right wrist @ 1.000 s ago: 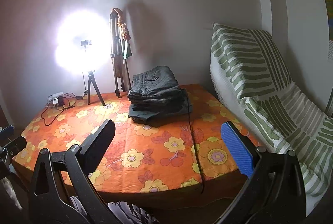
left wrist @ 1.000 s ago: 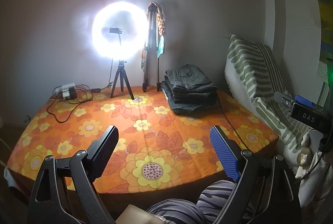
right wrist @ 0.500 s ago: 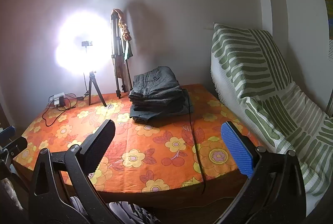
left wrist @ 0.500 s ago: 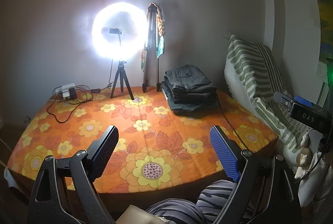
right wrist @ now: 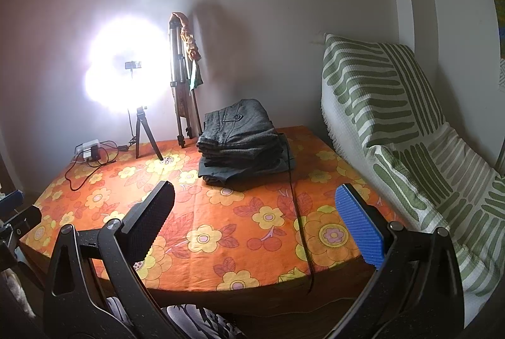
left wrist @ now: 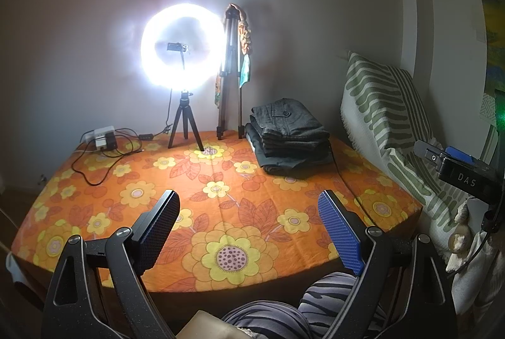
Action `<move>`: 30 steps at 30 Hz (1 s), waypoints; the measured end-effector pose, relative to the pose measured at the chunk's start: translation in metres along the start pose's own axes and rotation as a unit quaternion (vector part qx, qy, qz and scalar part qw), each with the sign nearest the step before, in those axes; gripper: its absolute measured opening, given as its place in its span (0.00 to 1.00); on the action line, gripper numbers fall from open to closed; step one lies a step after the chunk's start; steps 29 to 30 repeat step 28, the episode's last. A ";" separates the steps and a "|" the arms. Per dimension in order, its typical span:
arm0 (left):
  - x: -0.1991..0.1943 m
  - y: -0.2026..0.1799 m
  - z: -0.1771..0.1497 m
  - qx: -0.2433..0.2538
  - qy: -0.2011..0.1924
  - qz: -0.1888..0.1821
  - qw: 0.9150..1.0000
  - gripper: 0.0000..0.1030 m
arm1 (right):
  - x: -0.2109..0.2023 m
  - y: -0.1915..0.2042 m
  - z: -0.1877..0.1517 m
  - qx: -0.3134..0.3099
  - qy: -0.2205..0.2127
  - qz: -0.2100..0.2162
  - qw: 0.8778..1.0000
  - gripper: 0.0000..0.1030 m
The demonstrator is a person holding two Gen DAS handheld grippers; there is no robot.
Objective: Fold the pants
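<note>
A stack of folded dark grey pants lies at the back right of the table, which has an orange flowered cloth. The stack also shows in the right wrist view. My left gripper is open and empty, held in front of the table's near edge. My right gripper is open and empty too, held at the near edge to the right. Both are well short of the stack.
A lit ring light on a small tripod and a folded tripod stand at the back. A power strip with cables lies back left. A black cable runs across the cloth. A green-striped cushion leans at the right.
Both grippers have drifted very slightly; the right one has edged a little toward the table. Nothing on the table has moved.
</note>
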State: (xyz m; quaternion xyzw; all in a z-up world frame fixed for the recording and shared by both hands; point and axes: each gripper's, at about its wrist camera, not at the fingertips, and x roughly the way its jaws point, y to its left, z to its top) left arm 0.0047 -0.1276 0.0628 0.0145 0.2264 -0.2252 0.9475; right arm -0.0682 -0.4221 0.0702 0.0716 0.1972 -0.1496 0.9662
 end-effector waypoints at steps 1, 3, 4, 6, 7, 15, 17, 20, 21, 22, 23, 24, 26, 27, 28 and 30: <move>0.000 0.000 0.000 0.000 0.000 0.000 1.000 0.87 | 0.000 -0.002 0.000 0.000 0.000 0.000 1.000 1.00; 0.000 0.000 0.000 -0.001 0.001 0.000 1.000 0.87 | 0.000 -0.001 0.000 0.000 0.001 0.001 1.000 1.00; 0.000 0.000 0.000 0.000 0.001 0.000 1.000 0.87 | 0.000 0.001 -0.001 0.000 0.001 0.001 1.000 1.00; 0.000 0.000 0.000 -0.001 0.001 0.001 1.000 0.87 | 0.000 0.006 -0.001 -0.001 0.001 0.002 1.000 1.00; 0.000 0.000 0.000 -0.001 0.001 0.001 1.000 0.87 | 0.000 0.005 -0.001 -0.001 0.001 0.001 1.000 1.00; 0.000 0.001 -0.001 -0.001 0.001 0.002 1.000 0.87 | 0.001 0.007 -0.002 -0.001 0.003 0.002 1.000 1.00; 0.000 0.001 -0.001 -0.002 0.001 0.001 1.000 0.87 | 0.001 0.007 -0.002 0.000 0.003 0.002 1.000 1.00; 0.000 0.002 -0.001 -0.002 0.000 0.002 1.000 0.87 | 0.003 0.012 -0.004 0.000 0.005 0.003 1.000 1.00; 0.000 0.002 -0.001 -0.002 -0.004 0.002 1.000 0.87 | 0.003 0.012 -0.004 0.000 0.005 0.003 1.000 1.00; 0.000 0.002 -0.002 -0.002 -0.006 0.002 1.000 0.87 | 0.003 0.009 -0.004 0.000 0.004 0.003 1.000 1.00; 0.000 0.003 -0.003 -0.004 -0.008 0.002 1.000 0.87 | 0.003 0.012 -0.004 0.000 0.005 0.003 1.000 1.00; 0.001 0.005 -0.003 -0.008 -0.010 0.004 1.000 0.87 | 0.005 0.012 -0.005 -0.001 0.006 0.004 1.000 1.00; 0.003 0.009 -0.003 -0.015 -0.010 0.007 1.000 0.87 | 0.009 0.011 -0.006 -0.001 0.008 0.006 1.000 1.00; 0.005 0.012 -0.003 -0.016 -0.009 0.009 1.000 0.87 | 0.012 0.012 -0.006 0.000 0.010 0.007 1.000 1.00; 0.006 0.013 -0.003 -0.015 -0.007 0.010 1.000 0.87 | 0.014 0.012 -0.006 0.000 0.011 0.007 1.000 1.00; 0.006 0.013 -0.003 -0.015 -0.007 0.010 1.000 0.87 | 0.014 0.012 -0.006 0.000 0.011 0.007 1.000 1.00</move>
